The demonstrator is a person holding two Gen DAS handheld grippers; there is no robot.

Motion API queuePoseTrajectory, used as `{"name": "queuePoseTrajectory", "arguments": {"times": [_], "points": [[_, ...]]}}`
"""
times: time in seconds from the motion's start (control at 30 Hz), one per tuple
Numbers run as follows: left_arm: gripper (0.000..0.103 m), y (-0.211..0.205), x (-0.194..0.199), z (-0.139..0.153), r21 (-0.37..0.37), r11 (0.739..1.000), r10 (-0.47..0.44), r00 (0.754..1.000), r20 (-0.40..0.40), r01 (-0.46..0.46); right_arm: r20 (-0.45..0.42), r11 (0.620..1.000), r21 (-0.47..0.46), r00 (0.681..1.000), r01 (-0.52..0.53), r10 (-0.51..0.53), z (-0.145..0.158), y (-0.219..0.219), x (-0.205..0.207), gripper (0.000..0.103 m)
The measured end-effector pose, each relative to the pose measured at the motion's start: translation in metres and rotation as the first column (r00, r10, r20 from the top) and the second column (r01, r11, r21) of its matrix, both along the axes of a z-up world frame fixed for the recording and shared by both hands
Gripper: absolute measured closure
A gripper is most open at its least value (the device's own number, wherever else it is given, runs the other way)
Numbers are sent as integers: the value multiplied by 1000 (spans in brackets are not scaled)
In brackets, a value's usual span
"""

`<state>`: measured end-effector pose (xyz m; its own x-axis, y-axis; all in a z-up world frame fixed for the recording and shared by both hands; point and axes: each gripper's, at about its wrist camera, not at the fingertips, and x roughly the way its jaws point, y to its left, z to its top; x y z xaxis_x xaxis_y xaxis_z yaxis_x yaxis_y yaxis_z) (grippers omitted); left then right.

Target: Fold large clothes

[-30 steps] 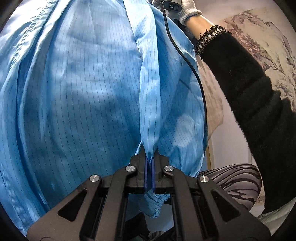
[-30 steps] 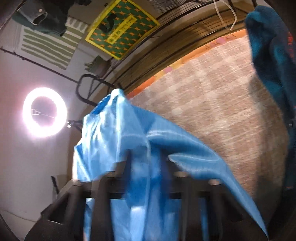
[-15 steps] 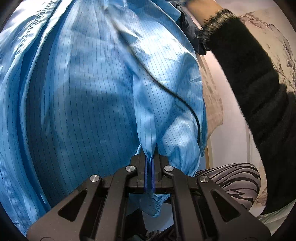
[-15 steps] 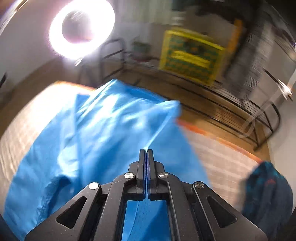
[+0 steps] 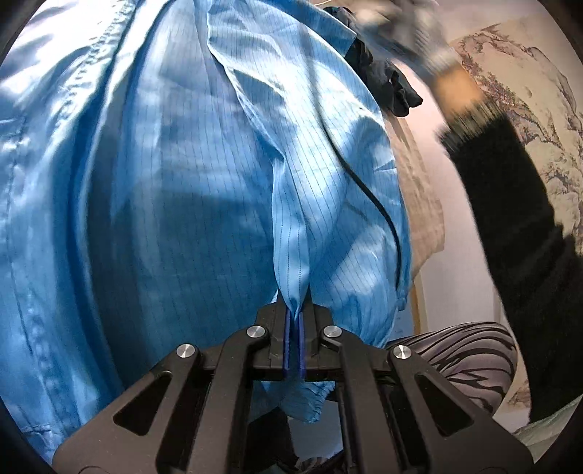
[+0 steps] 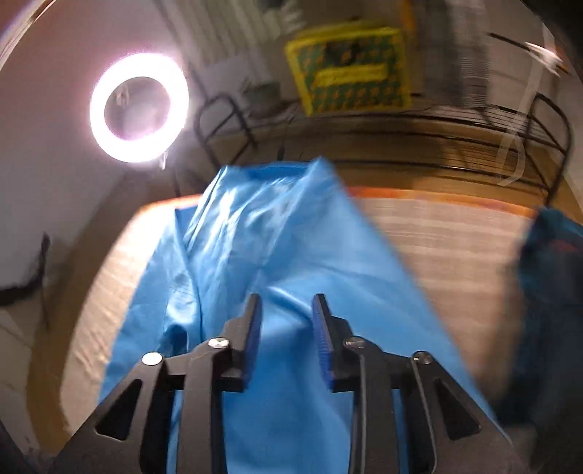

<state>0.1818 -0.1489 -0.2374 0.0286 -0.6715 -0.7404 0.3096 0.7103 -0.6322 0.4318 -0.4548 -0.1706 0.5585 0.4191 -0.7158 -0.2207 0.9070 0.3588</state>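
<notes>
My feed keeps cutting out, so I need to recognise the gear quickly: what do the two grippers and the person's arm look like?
Both grippers are matte black, with angular linkage arms, triangular cut-outs and silver pivot screws. The left gripper and right gripper carry blue ribbed pads on the inner finger faces. A thin black cable trails across the blue garment. The person's arm wears a fuzzy black sleeve with a speckled cuff, plus a blurred pale knit glove.

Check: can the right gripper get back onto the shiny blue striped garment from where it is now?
Probably yes. The right gripper has its jaws opening with nothing pinched between them, and the shiny blue striped garment lies spread directly ahead with nothing over it. The left gripper is shut on a fold of it.
</notes>
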Motion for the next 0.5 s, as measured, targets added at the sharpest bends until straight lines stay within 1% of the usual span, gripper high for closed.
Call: {"name": "queuePoseTrajectory", "arguments": {"times": [0.1,0.17,0.2,0.3,0.33,0.37,0.4,0.43,0.5], "points": [[102,5,1,0,-6,1000,8,1000,0,-8,-25,998,44,998,53,-52,7,-45,-34,73],[102,7,0,0,-7,1000,14,1000,-1,-14,-32,994,81,997,78,-75,14,-72,-68,73],[102,9,0,0,-10,1000,19,1000,3,-19,-31,990,106,996,92,-89,18,-88,-92,73],[102,16,0,2,-16,999,43,999,1,-43,-28,981,165,995,99,-95,31,-113,-150,73],[95,17,0,3,-14,999,45,999,-1,-45,-29,979,176,995,97,-94,33,-116,-164,73],[83,19,-2,4,-13,999,46,999,1,-46,-32,977,192,995,97,-93,36,-120,-185,71],[76,20,-4,4,-11,999,50,999,2,-50,-45,974,205,995,98,-91,36,-121,-203,65],[70,23,-5,6,-17,998,56,998,0,-56,-58,973,211,995,96,-86,34,-121,-217,62],[69,24,-10,8,-20,998,54,999,4,-54,-97,970,228,993,82,-61,24,-114,-249,61]]}}
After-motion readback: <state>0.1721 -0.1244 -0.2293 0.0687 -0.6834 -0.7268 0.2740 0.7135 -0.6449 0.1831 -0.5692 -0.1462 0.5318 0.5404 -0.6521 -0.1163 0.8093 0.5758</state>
